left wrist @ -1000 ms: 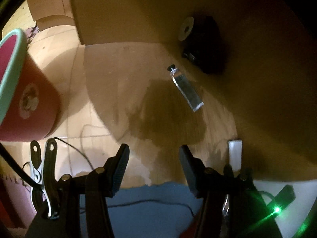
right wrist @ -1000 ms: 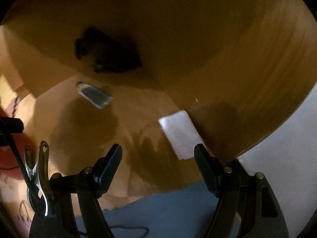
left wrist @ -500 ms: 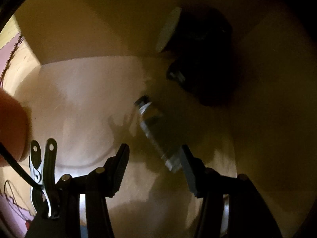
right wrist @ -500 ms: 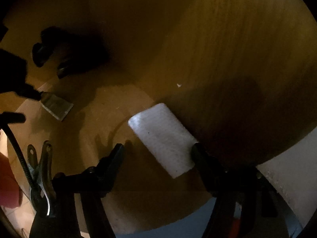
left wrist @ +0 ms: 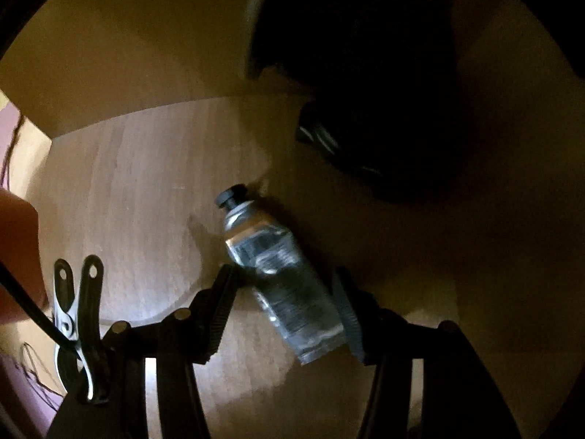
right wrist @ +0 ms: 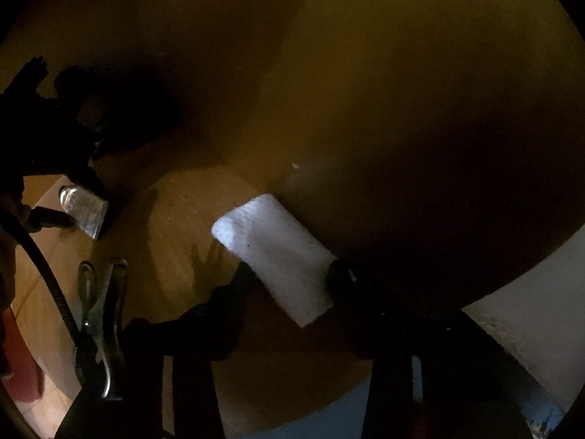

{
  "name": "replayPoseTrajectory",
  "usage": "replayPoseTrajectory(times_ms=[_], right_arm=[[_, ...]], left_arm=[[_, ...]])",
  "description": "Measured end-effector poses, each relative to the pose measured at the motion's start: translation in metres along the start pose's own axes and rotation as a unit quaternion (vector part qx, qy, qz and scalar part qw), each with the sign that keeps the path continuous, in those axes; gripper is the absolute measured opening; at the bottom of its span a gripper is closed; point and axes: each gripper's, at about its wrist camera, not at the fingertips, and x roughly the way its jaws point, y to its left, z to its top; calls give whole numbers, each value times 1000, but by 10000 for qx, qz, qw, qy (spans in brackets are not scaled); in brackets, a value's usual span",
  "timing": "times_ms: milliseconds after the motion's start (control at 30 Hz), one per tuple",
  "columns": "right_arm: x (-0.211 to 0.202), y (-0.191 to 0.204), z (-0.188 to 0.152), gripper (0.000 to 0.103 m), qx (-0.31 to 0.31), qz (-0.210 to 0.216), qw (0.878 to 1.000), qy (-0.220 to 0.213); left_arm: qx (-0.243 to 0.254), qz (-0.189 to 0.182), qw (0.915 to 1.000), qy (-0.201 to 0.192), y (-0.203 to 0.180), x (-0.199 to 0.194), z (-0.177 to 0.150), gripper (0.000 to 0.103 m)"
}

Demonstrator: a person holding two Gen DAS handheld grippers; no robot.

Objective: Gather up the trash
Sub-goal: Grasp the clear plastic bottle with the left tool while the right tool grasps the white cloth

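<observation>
A silver squeeze tube (left wrist: 278, 274) with a black cap lies on the wooden floor in a dim corner. My left gripper (left wrist: 285, 303) is around the tube's lower half, both pads touching its sides. The tube also shows in the right wrist view (right wrist: 86, 210), with the left gripper on it. A white folded tissue (right wrist: 278, 256) lies on the floor against the wooden wall. My right gripper (right wrist: 289, 278) is around the tissue's near end, its fingers touching both edges.
A black object (left wrist: 365, 91) with a pale round disc sits in the far corner just behind the tube. Wooden walls (right wrist: 402, 91) close in the back and right. A red bin (right wrist: 18, 362) shows at the left edge. A white wall (right wrist: 530, 329) is at the right.
Both grippers moved forward into the corner. The left one came around the tube and narrowed onto it. The right one came around the tissue and narrowed onto it.
</observation>
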Motion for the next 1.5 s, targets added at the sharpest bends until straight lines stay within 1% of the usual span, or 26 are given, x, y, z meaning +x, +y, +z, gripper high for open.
replayPoseTrajectory(times_ms=[67, 100, 167, 267, 400, 433, 467, 533, 600, 633, 667, 700, 733, 767, 867, 933, 1000, 1100, 1167, 1200, 1300, 1333, 1367, 1400, 1433, 1500], right_arm=[[0, -3, 0, 37, 40, 9, 10000, 9], [0, -3, 1, 37, 71, 9, 10000, 30], [-2, -2, -1, 36, 119, 12, 9999, 81], [-8, 7, -5, 36, 71, 122, 9998, 144], [-16, 19, -13, 36, -30, 298, 9993, 210], [-18, 22, -15, 36, -31, 312, 9993, 222], [-21, 20, -17, 36, -3, 296, 9993, 213], [-22, 18, -14, 36, 98, 232, 9996, 137], [-29, 16, -14, 39, 167, 102, 9998, -43], [-32, 14, -13, 45, 152, 12, 9998, -124], [-32, 13, -11, 53, 96, -59, 9998, -182], [-31, 13, -9, 56, 39, -75, 9998, -200], [-27, 12, -7, 62, -64, -35, 9999, -152], [-24, 13, -8, 63, -106, 0, 9999, -84], [-18, 10, -12, 64, -88, 38, 9999, 82], [-16, 15, -16, 64, -226, 45, 9996, 136], [-8, 16, -11, 64, -333, 55, 9992, 192], [-8, 11, -9, 66, -294, 149, 9993, 168], [-9, 10, -9, 67, -345, 176, 9991, 152], [-10, 9, -10, 67, -351, 184, 9991, 144], [-8, 10, -6, 67, -361, 207, 9990, 144], [-9, 10, -7, 67, -366, 226, 9989, 163], [-9, 9, -7, 67, -365, 244, 9989, 182], [-10, 8, -7, 67, -359, 282, 9988, 190], [-9, 4, 13, 67, -354, 303, 9987, 194], [-11, 2, 14, 61, -352, 333, 9987, 182]], left_arm=[[166, 126, 9998, -25, -3, 1, -5, 54], [205, 121, 9997, -43, -2, 0, -7, 52], [336, 144, 9993, -67, 0, -2, -13, 39], [489, 37, 9988, 13, 5, -4, -21, 31], [564, -151, 9981, 197, 22, -8, -30, 24], [572, -180, 9979, 238, 26, -8, -32, 19], [592, -161, 9977, 288, 31, -8, -34, 8], [636, -255, 9973, 281, 37, -11, -36, 7], [825, -435, 9955, 182, 39, -17, -35, 7], [926, -434, 9947, 87, 37, -21, -35, 11], [935, -439, 9946, 26, 38, -24, -35, 21], [903, -480, 9948, -34, 38, -26, -35, 29], [846, -517, 9951, -54, 36, -26, -33, 48], [769, -506, 9957, -45, 35, -25, -32, 56], [560, -454, 9974, 31, 29, -17, -29, 56], [442, -316, 9984, 153, 26, -9, -24, 56], [309, -178, 9993, 121, 26, -5, -19, 58], [188, -184, 9995, 191, 29, -4, -17, 59], [123, -215, 9993, 261, 34, -2, -5, 59], [78, -167, 9995, 272, 26, 2, 7, 59], [-106, 98, 9994, 318, 33, 10, 13, 60], [-125, 140, 9996, 227, 34, 10, 16, 61], [-107, 166, 9994, 270, 33, 13, 19, 64], [-65, 201, 9995, 248, 31, 15, 22, 64], [0, 286, 9993, 242, 29, 17, 25, 65], [132, 461, 9986, 210, 21, 17, 25, 66]])
